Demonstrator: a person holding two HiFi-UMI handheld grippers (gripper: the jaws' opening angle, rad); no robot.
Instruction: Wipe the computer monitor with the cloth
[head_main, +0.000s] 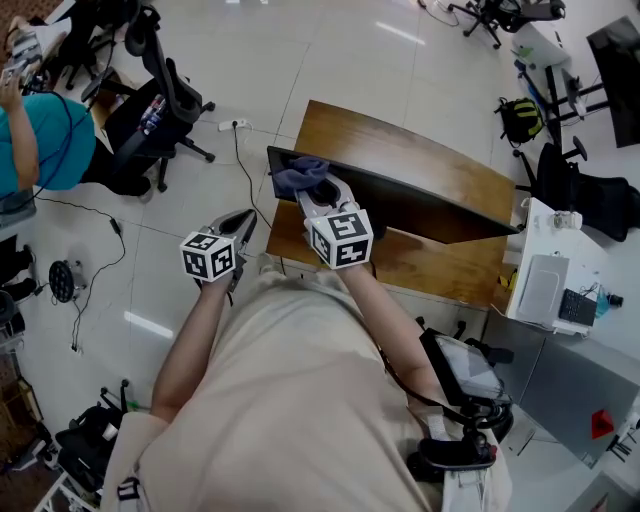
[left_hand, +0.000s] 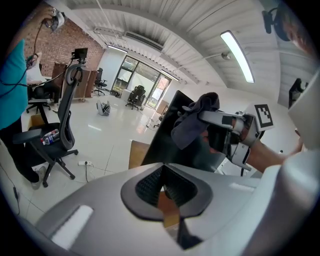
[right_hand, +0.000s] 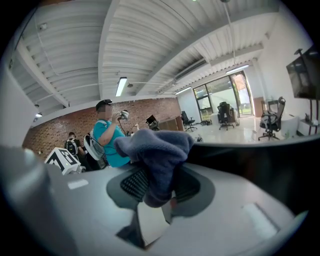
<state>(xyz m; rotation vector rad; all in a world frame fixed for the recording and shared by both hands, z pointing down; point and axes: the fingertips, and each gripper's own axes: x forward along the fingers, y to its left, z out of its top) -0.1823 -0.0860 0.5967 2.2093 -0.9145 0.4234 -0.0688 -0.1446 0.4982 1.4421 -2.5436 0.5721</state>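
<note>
Desk (head_main: 400, 150) partly hidden (behind monitor (head_main: 420, 205)).

cloth (head_main: 300, 176): blue-grey | monitor (head_main: 432, 206): black | desk (head_main: 400, 146): brown wood-grain | floor (head_main: 330, 50): white

The right gripper (right_hand: 159, 197) clamps a bunched grey-blue cloth (right_hand: 157, 157) at the dark monitor's (right_hand: 265, 167) top edge.

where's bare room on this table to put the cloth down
Bare wood lies behind the monitor, up to the far edge of the table, and in a strip in front of it, right of the right claw. The monitor's left end is crowded: that claw holds the cloth at its top edge there.
</note>
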